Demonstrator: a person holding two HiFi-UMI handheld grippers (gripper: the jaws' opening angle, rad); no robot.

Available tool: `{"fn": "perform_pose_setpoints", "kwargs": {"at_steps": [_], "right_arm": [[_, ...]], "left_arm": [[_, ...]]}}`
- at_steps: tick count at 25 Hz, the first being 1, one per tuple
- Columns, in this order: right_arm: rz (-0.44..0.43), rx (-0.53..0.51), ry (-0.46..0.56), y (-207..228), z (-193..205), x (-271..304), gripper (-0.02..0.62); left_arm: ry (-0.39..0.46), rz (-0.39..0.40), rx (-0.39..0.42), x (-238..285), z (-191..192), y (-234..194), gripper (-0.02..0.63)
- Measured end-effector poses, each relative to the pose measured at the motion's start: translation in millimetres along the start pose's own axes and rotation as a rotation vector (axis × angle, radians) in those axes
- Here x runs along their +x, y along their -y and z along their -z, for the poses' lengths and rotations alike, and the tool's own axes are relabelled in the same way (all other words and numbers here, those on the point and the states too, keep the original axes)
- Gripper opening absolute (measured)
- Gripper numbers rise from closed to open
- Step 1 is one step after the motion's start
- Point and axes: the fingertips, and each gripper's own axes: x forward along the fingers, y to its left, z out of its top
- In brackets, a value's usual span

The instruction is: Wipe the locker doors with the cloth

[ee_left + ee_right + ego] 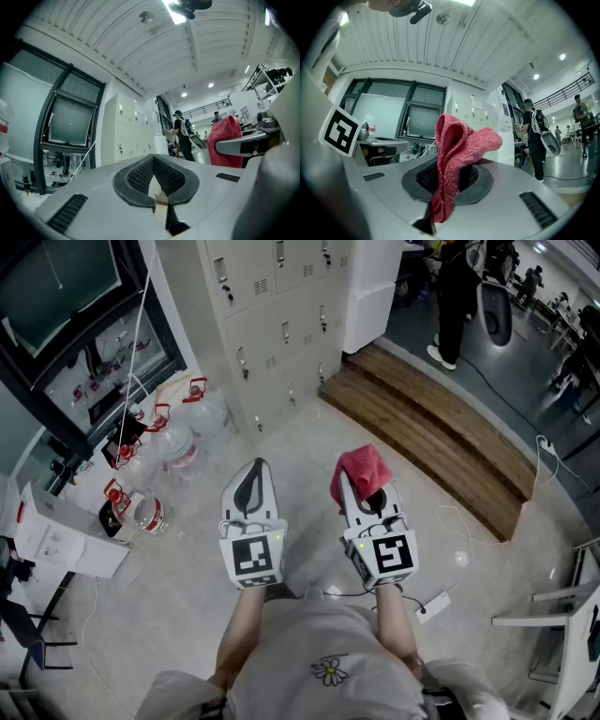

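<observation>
Clamping the red cloth (364,467) tight in my right tongs (360,487), I hold it well short of the lockers (281,324). My left tongs (254,474), equally short of them, are closed on nothing. Farther off, the lockers' doors face me.

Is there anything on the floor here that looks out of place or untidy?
Yes. Several water jugs sit scattered, some seemingly tipped over, on the floor below the window. A white corded adapter lies loose farther right.
</observation>
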Motion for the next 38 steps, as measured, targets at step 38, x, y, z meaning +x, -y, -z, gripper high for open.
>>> {"fn": "perform_pose_setpoints", "kwargs": {"at_steps": [38], "right_arm": [[-0.029, 0.047, -0.041, 143.9, 51.8, 197.7, 0.038]], "left_arm": [[0.092, 0.052, -0.002, 273.0, 9.2, -30.2, 0.015]]}}
